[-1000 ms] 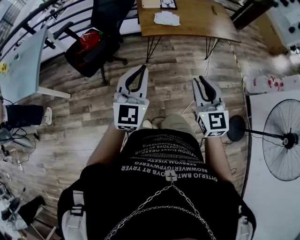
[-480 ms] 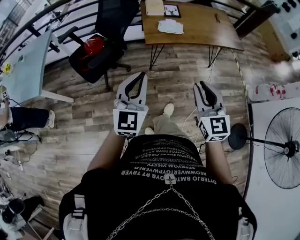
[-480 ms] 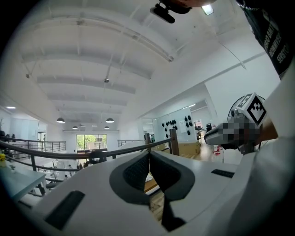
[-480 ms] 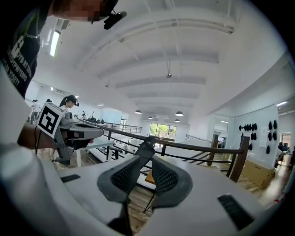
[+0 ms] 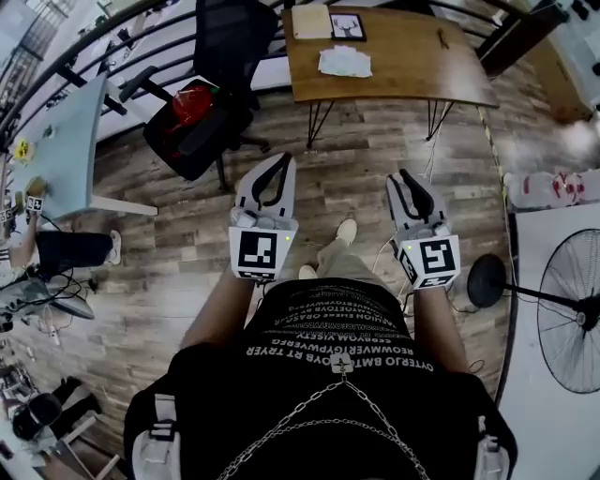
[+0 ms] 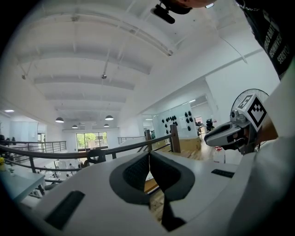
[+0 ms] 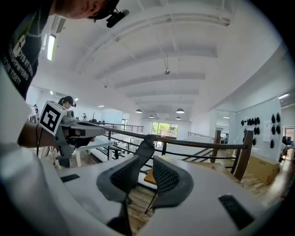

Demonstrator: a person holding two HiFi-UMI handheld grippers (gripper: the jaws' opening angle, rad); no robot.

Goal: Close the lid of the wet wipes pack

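A white flat pack [image 5: 344,62], probably the wet wipes, lies on a wooden table [image 5: 403,66] far ahead; its lid is too small to make out. Both grippers are held out at waist height over the wood floor, well short of the table. My left gripper [image 5: 281,161] has its tips touching and holds nothing, and the left gripper view [image 6: 149,156] shows the same. My right gripper [image 5: 405,176] is opening, with a narrow gap between its pads [image 7: 144,159] and nothing in it.
A black office chair [image 5: 202,103] with a red item on it stands left of the table. The table also carries a framed picture [image 5: 348,25] and a paper pad [image 5: 311,21]. A standing fan [image 5: 567,309] is at the right. A pale table [image 5: 56,150] is at the left.
The table and chair have slid lower in the head view as the person walks toward them. Both grippers stay out in front, side by side.
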